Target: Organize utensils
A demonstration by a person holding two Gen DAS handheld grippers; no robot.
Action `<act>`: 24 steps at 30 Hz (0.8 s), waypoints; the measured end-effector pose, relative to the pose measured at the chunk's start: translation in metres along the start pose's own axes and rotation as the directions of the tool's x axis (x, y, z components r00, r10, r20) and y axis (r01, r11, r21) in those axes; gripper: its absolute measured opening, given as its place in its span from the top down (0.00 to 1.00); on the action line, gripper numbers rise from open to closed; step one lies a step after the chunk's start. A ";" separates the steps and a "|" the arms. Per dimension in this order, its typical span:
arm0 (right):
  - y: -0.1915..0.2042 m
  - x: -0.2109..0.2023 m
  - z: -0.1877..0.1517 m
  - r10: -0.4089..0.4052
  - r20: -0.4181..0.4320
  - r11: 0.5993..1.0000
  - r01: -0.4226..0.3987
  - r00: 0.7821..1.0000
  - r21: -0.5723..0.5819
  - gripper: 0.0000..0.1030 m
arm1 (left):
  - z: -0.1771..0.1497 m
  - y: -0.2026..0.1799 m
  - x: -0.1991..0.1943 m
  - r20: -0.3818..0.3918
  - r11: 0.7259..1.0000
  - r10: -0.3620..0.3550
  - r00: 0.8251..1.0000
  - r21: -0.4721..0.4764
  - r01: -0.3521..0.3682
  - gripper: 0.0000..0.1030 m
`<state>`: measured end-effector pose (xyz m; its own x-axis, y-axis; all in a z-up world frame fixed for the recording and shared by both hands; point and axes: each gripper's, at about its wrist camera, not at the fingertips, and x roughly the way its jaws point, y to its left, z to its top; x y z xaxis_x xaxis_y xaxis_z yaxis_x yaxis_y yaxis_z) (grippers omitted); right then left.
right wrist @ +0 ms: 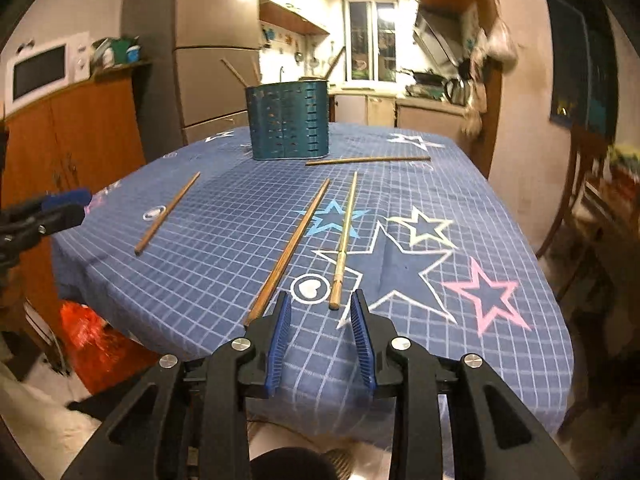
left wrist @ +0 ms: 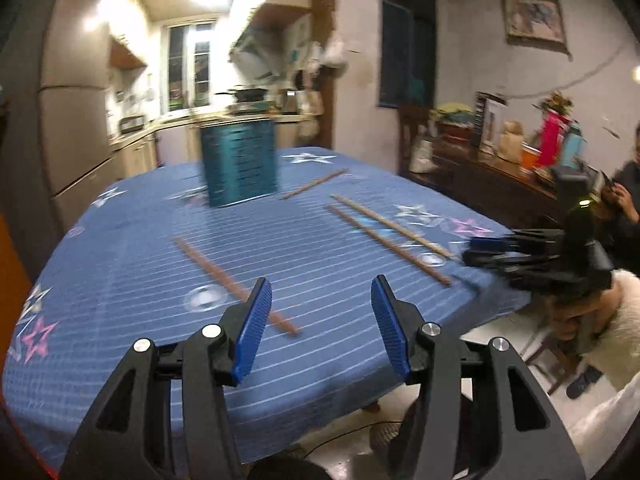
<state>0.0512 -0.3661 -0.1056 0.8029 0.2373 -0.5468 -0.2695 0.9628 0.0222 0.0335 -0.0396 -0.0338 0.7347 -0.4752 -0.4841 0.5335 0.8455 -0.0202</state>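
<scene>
Right gripper (right wrist: pixel 320 312) spread, empty, just short of the pale chopstick (right wrist: pixel 345 240) — brown one (right wrist: pixel 288 252) lies close left, easy to nudge or grab both. Left gripper (left wrist: pixel 320 300) spread, empty. Holder (right wrist: pixel 288 122) far, mid-table (right wrist: pixel 500 360).

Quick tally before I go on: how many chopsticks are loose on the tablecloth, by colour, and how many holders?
Brown chopsticks: 3
Pale bamboo chopsticks: 1
Teal utensil holder: 1
Total: 5
</scene>
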 end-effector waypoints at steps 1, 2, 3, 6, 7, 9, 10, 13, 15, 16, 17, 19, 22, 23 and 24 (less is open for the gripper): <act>0.000 0.002 0.000 -0.003 0.004 1.000 0.003 1.000 -0.003 0.76 | 0.001 -0.016 0.009 -0.006 0.999 -0.029 1.000 0.023 0.029 0.51; -0.003 0.008 -0.001 0.003 0.001 1.000 -0.003 1.000 0.001 0.78 | 0.001 -0.026 0.015 -0.010 0.998 -0.043 0.999 0.041 0.043 0.51; -0.007 0.012 -0.001 0.007 -0.001 1.000 -0.007 1.000 0.005 0.83 | 0.000 -0.039 0.024 -0.015 0.997 -0.048 0.999 0.058 0.049 0.51; -0.014 0.020 -0.005 0.021 0.020 1.000 -0.021 1.000 -0.008 0.87 | -0.004 -0.063 0.045 -0.038 0.995 -0.092 0.995 0.029 0.093 0.52; -0.014 0.020 -0.006 0.025 0.024 1.000 -0.025 0.999 -0.008 0.87 | -0.006 -0.067 0.051 -0.042 0.994 -0.105 0.994 0.002 0.106 0.52; -0.018 0.021 -0.007 0.040 0.039 0.999 -0.040 0.998 -0.001 0.87 | -0.009 -0.072 0.063 -0.055 0.995 -0.095 0.994 -0.041 0.093 0.52; -0.019 0.021 -0.008 0.047 0.045 0.999 -0.047 0.998 0.004 0.88 | -0.011 -0.077 0.071 -0.063 0.997 -0.068 0.996 -0.051 0.065 0.52; -0.029 0.017 -0.010 0.041 0.062 0.998 -0.044 0.997 0.052 0.93 | -0.015 -0.092 0.085 -0.068 0.999 -0.020 0.997 -0.028 0.018 0.52; -0.037 0.011 -0.015 0.034 0.079 0.994 -0.042 0.996 0.099 0.93 | -0.017 -0.105 0.088 -0.057 1.000 -0.004 0.998 0.005 0.004 0.52; -0.041 0.009 -0.018 0.035 0.083 0.992 -0.045 0.996 0.116 0.93 | -0.017 -0.110 0.088 -0.049 1.000 0.000 0.999 0.018 0.001 0.52; -0.044 0.007 -0.020 0.041 0.085 0.990 -0.052 0.996 0.134 0.93 | -0.017 -0.114 0.090 -0.045 1.000 0.005 0.999 0.027 -0.004 0.52; -0.048 0.005 -0.024 0.046 0.095 0.986 -0.061 0.994 0.155 0.93 | -0.017 -0.122 0.097 -0.048 0.998 0.052 0.997 0.049 -0.050 0.52; -0.047 0.001 -0.026 0.044 0.102 0.984 -0.061 0.994 0.169 0.93 | -0.018 -0.120 0.107 -0.058 0.997 0.082 0.995 0.013 -0.082 0.51; -0.047 0.000 -0.027 0.045 0.106 0.983 -0.063 0.993 0.175 0.93 | -0.019 -0.120 0.108 -0.050 0.996 0.092 0.995 0.016 -0.091 0.57; -0.047 -0.001 -0.027 0.049 0.107 0.982 -0.068 0.993 0.179 0.93 | -0.019 -0.120 0.107 -0.046 0.996 0.085 0.995 0.021 -0.084 0.65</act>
<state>0.0484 -0.4152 -0.1286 0.8410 0.2966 -0.4525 -0.2238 0.9521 0.2082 0.0404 -0.1873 -0.1001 0.7575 -0.3901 -0.5234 0.4784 0.8773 0.0386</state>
